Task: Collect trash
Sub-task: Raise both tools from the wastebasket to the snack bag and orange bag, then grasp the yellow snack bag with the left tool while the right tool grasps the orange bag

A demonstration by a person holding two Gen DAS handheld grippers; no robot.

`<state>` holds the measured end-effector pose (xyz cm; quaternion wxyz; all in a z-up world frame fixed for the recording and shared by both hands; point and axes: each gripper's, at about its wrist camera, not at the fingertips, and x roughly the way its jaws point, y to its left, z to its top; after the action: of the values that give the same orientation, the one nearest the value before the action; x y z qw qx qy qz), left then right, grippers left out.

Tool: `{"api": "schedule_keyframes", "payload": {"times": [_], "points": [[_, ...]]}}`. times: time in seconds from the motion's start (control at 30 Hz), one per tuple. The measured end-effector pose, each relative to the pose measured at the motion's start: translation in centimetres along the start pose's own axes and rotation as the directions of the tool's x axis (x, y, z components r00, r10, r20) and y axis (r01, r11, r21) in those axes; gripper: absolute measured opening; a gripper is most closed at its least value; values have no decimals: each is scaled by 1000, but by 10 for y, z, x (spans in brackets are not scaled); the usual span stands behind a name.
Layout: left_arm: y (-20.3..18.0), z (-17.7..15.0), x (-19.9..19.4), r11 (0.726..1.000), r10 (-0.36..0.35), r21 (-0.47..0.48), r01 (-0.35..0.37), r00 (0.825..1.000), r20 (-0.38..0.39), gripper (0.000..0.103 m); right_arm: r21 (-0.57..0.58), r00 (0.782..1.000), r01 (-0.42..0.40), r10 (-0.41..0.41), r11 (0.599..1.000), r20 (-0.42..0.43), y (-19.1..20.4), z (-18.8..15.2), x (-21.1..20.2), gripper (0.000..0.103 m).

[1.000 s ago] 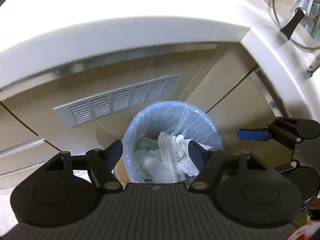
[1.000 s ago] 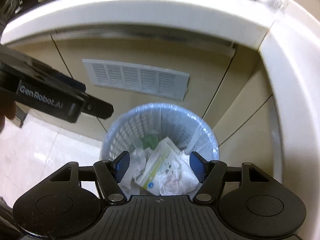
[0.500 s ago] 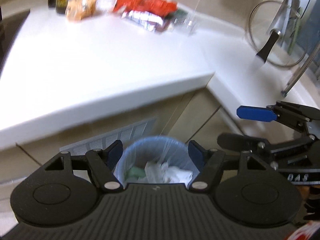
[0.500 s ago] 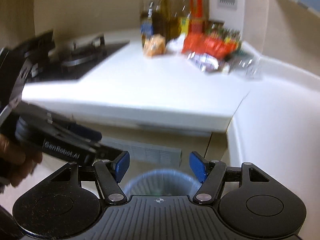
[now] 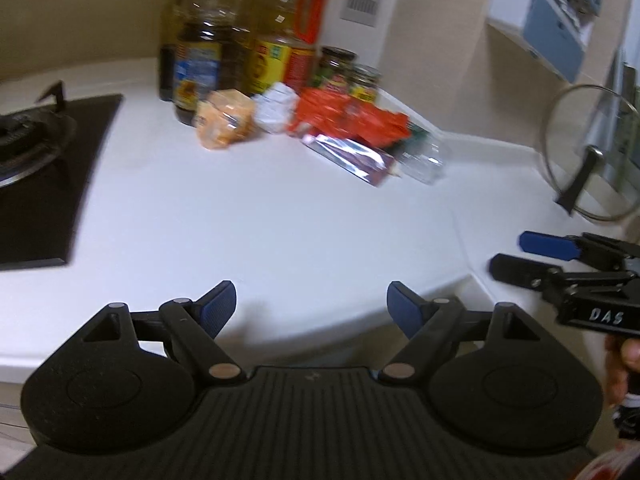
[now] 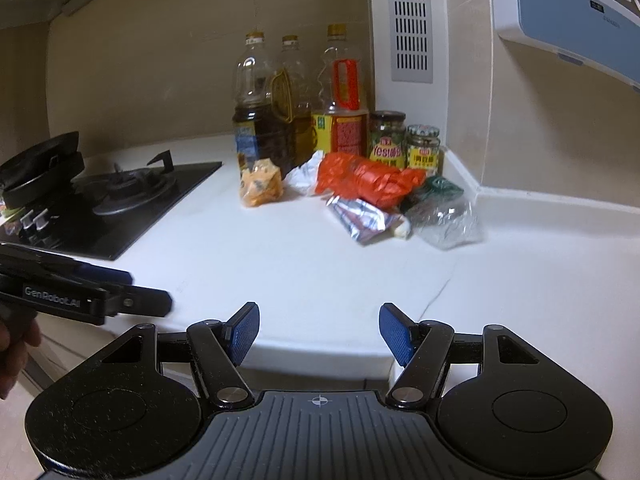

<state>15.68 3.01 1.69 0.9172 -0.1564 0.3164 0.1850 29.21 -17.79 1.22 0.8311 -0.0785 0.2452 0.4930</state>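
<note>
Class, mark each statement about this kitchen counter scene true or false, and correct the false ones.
1. The orange-red wrapper lies on the white countertop. True.
2. The right gripper holds the silver foil packet. False: nothing is between its jaws; the packet lies on the counter.
3. Two labelled jars stand in the corner behind the wrappers. True.
4. A pot sits on the gas burner. False: the burner is bare.
5. The left gripper has nothing between its opening jaws. True.
</note>
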Motion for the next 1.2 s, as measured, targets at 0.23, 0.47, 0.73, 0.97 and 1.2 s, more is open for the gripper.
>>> {"api": "schedule_keyframes", "payload": {"times": [0.23, 0.47, 0.73, 0.97, 1.2], "points": [[10, 20, 2, 993, 119, -15, -119, 992, 39, 84, -58, 999, -37, 38, 998, 17, -23, 17, 22, 66], [23, 48, 29, 993, 116, 26, -117, 992, 54, 89, -137, 1000, -4, 6, 991, 14, -34, 45, 53, 66], [42, 100, 86, 991, 61, 119, -68, 996, 62, 90, -300, 997, 69, -71, 951, 2, -33, 87, 112, 66], [65, 133, 136, 986, 20, 161, -28, 999, 51, 91, -482, 987, 130, -157, 866, -17, -22, 113, 175, 66], [80, 144, 166, 987, 5, 159, -12, 999, 42, 91, -599, 972, 102, -208, 794, -111, -23, 119, 232, 66]]}}
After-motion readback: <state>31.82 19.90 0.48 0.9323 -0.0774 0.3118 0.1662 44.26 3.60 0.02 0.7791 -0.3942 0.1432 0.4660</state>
